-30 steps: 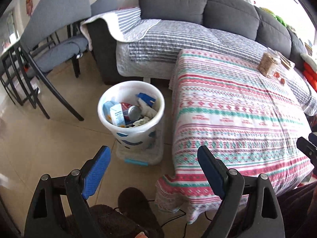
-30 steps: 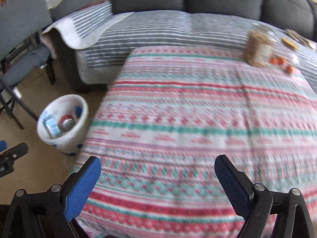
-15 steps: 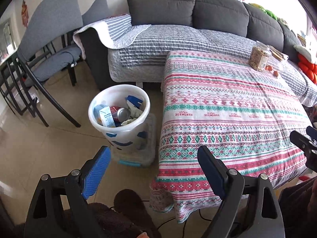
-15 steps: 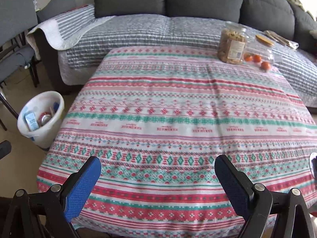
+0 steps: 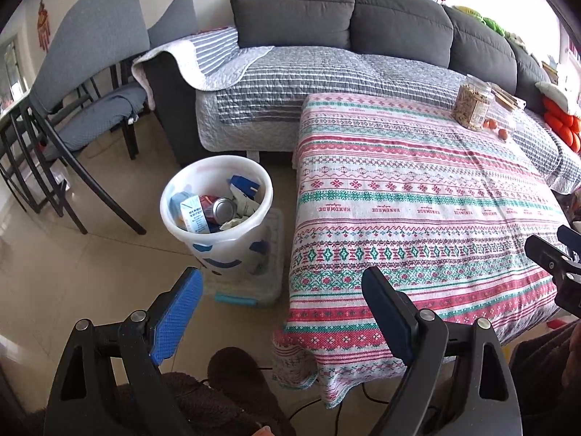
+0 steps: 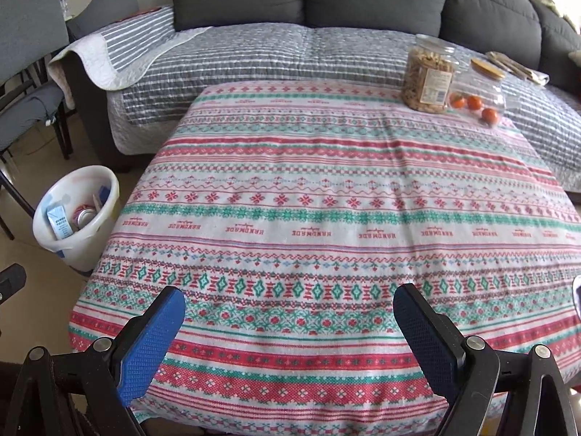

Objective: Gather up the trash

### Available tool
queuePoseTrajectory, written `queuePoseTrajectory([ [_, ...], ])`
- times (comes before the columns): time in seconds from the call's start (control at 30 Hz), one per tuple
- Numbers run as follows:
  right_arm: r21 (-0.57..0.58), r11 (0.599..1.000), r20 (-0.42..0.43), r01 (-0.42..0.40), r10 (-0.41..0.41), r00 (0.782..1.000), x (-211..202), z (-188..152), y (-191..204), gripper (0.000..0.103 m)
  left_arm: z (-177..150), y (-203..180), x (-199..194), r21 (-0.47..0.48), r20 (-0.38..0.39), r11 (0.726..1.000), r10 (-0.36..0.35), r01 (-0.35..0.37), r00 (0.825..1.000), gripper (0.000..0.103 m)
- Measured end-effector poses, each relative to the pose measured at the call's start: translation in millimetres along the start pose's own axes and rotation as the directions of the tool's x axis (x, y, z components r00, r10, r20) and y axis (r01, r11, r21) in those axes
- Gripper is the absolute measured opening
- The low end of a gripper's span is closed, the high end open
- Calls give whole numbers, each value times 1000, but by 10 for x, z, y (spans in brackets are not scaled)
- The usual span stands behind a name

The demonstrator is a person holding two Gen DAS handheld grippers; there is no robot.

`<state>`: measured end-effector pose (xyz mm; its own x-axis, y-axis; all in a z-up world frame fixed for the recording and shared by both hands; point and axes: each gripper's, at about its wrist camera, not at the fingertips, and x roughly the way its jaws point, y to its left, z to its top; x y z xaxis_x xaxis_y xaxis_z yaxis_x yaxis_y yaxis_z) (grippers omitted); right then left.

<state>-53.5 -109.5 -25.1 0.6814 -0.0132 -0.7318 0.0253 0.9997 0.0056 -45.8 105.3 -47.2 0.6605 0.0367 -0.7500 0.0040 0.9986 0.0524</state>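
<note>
Behind everything runs a grey sofa [image 5: 363, 25] with a striped quilt [image 6: 254, 58] over its seat. Against its front stands the desk [image 6: 326, 218] under a patterned cloth. At the desk's far right corner sits a clear jar [image 6: 430, 72] filled with tan snack pieces; touching its right side, a clear tub [image 6: 479, 91] holds three small orange fruits. Grey chairs [image 5: 83, 83] stand at the left. On the floor just left of the desk, a white bucket [image 5: 218, 181] rests on a clear lidded box [image 5: 265, 276]. The trash lies inside the bucket: a blue-and-white carton [image 5: 194, 214], a drink can [image 5: 223, 208], crumpled wrappers. Both the left tool [image 5: 281, 287] and the right tool [image 6: 290, 305] stand wide open, gripping nothing.
</note>
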Motion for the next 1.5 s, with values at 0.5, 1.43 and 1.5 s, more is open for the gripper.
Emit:
queuePoseTrajectory([
  [0.5, -8, 1000, 4, 1, -1, 1000, 10, -10, 28, 96, 7, 13, -8, -4, 5, 1000, 0, 0, 1000, 91],
  [1.43, -7, 1000, 2, 1, -1, 1000, 1, -24, 52, 96, 13, -2, -18, -4, 7, 1000, 1, -1, 1000, 91],
  [1.5, -8, 1000, 1, 1, -1, 1000, 1, -23, 51, 96, 12, -6, -19, -3, 5, 1000, 0, 0, 1000, 91],
])
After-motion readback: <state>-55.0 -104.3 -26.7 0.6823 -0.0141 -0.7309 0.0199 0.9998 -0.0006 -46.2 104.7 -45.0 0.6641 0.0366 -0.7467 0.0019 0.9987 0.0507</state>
